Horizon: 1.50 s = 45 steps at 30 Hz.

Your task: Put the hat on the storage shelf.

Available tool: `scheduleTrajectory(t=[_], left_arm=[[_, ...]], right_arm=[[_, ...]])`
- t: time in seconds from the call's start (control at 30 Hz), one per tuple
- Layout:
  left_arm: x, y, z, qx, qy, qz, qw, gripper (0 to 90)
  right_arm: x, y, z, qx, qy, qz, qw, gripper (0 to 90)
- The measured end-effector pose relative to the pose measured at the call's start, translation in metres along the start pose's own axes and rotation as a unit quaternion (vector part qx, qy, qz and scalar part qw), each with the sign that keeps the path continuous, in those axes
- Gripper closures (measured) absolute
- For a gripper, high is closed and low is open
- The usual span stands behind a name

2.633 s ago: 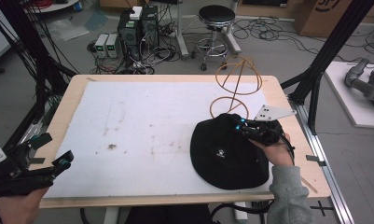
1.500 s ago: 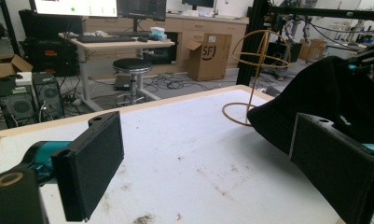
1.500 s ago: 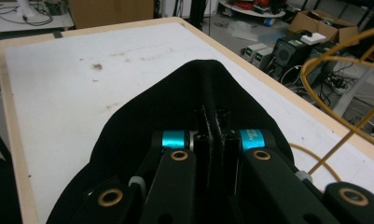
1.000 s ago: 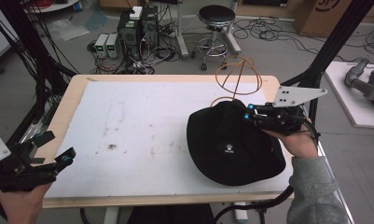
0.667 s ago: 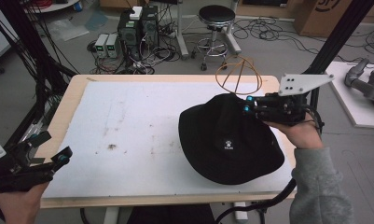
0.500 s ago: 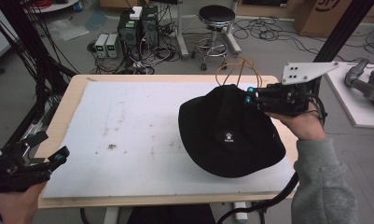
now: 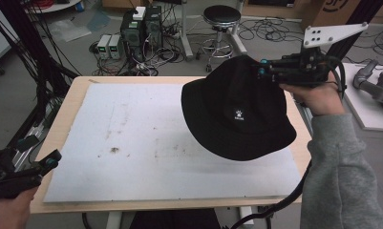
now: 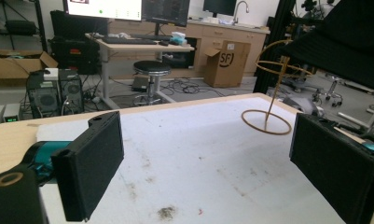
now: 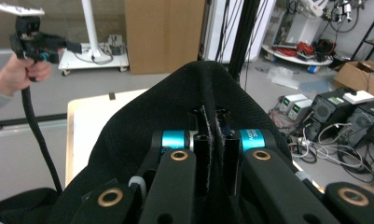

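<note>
A black bucket hat (image 7: 237, 119) with a small white logo hangs in the air over the right side of the table. My right gripper (image 7: 261, 70) is shut on its crown, and in the right gripper view the jaws pinch a fold of the hat's fabric (image 9: 211, 135). A thin wooden hat stand (image 8: 268, 107), made of rings on a post, stands on the far right of the board, just under the hat's brim (image 8: 357, 42). My left gripper (image 7: 41, 149) is open and empty at the table's front left corner, with its pads (image 8: 89, 168) far apart.
A white board (image 7: 132, 133) with dirt marks covers the wooden table (image 7: 69, 109). Behind the table are a stool (image 7: 221, 14), computer cases (image 7: 141, 28) and loose cables. Black frame posts (image 7: 31, 57) stand at the left edge.
My right gripper has lifted the hat off the board, up and toward the back right, over the stand. The left gripper has barely moved and remains open.
</note>
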<state>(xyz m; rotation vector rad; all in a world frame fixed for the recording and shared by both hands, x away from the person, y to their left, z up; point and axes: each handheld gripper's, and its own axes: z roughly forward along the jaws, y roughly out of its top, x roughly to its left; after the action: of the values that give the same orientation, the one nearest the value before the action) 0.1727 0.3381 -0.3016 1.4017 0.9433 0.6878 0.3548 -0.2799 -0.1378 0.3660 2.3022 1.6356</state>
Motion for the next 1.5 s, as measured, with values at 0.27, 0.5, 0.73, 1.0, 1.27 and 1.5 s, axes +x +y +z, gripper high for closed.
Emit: scheduleTrajectory(t=[0.27,0.5,0.73,1.0,1.27,1.5], left_arm=[[0.007,0.003,-0.013,-0.013,0.013,-0.006,0.9998,10.1],[0.004,0.001,-0.009,-0.003,0.012,0.001,0.9999,10.1],[-0.001,-0.002,-0.002,0.01,0.004,0.005,0.9999,10.1],[-0.007,-0.005,0.007,0.021,-0.007,0.007,0.9997,10.1],[-0.005,-0.005,0.004,0.022,-0.005,0.004,0.9997,10.1],[-0.005,-0.01,0.01,0.029,-0.005,0.004,0.9996,10.1]], right_arm=[[-0.022,0.025,-0.001,0.009,-0.034,0.001,0.9994,88.9],[-0.05,0.041,0.007,0.014,-0.06,0.006,0.9981,88.9],[-0.081,0.044,0.014,0.02,-0.093,0.019,0.9953,88.9],[-0.118,0.034,0.024,0.021,-0.137,0.052,0.9889,88.9],[-0.147,0.019,0.027,0.017,-0.165,0.093,0.9818,88.9],[-0.158,0.004,0.028,0.006,-0.192,0.111,0.9752,88.9]])
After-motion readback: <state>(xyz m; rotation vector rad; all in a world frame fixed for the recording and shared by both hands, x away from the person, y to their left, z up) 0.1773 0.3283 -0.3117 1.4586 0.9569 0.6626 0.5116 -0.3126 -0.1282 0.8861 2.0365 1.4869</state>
